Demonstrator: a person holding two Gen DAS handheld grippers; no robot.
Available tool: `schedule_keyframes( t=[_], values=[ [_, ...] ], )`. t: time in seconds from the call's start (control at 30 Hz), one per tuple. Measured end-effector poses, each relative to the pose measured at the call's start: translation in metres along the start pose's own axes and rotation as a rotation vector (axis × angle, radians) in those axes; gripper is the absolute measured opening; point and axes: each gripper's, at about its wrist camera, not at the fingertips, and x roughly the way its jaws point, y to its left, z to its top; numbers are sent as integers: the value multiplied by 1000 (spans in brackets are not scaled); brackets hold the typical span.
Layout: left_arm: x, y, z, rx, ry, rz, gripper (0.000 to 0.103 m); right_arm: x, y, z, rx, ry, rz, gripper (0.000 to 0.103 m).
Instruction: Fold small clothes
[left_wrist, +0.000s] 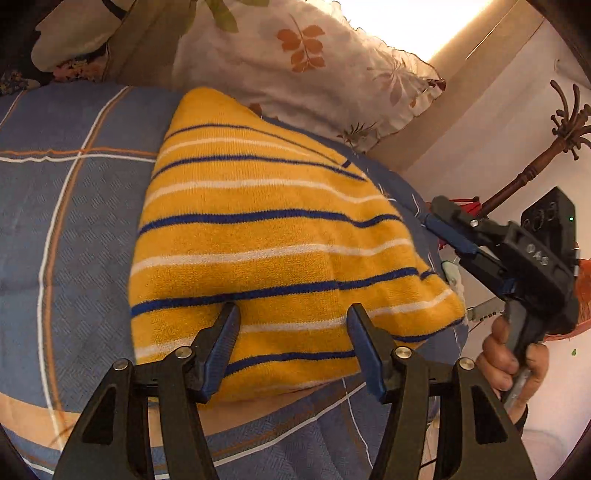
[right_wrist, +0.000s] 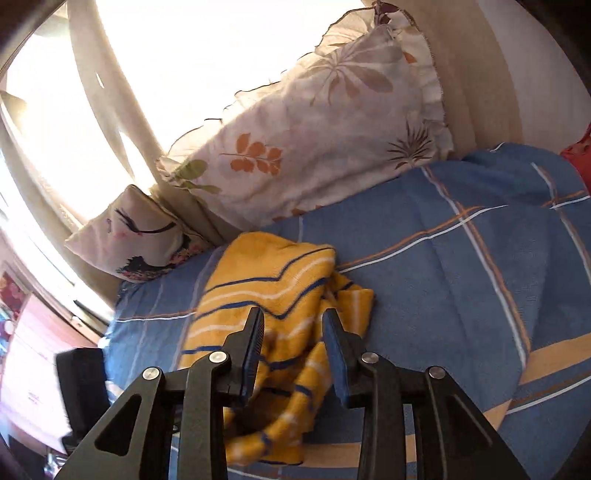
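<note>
With both tools open and empty, left tool (left_wrist: 293, 317) over the sweater (left_wrist: 273, 236), right tool (left_wrist: 448, 230) at 3 o'clock, I'd press the fold flat on the bed (left_wrist: 66, 206).

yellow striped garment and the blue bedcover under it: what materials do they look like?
Yellow striped garment: looks like a soft knit or terry, matte; fuzzy looped nap shows, and the blue and white stripes have slightly furry edges. Likely cotton or a blend, can't confirm.
Blue bedcover: thin woven fabric, matte; a fine textured weave pattern shows, with orange and white check lines.
</note>
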Motion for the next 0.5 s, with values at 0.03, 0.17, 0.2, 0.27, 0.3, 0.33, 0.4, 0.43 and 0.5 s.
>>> schedule_keyframes(
  t=[0.03,0.17,0.2,0.27,0.3,0.33,0.4,0.43,0.5],
  values=[
    [1,-2,-4,0,-3,8,59,4,1,-2,23,20,57,36],
    [-8,-6,-5,-5,6,-12,59,38,-7,-23,91,121,131,36],
    [-14,-4,-6,-19,7,-38,59,47,-13,-30,94,144,86,36],
    [-32,1,-4,-39,-11,-80,59,62,-29,-45,97,204,8,36],
    [-42,5,-2,-43,-33,-80,59,62,-35,-49,112,200,14,37],
    [-52,11,2,-47,-61,-69,59,58,-38,-50,123,196,13,41],
    [-67,30,12,-64,-108,-39,65,48,-37,-46,110,182,5,51],
    [-70,41,19,-85,-119,-21,70,43,-34,-42,97,162,-4,56],
    [-68,64,32,-149,-113,-24,73,37,-32,-34,78,117,-27,81]
  ],
)
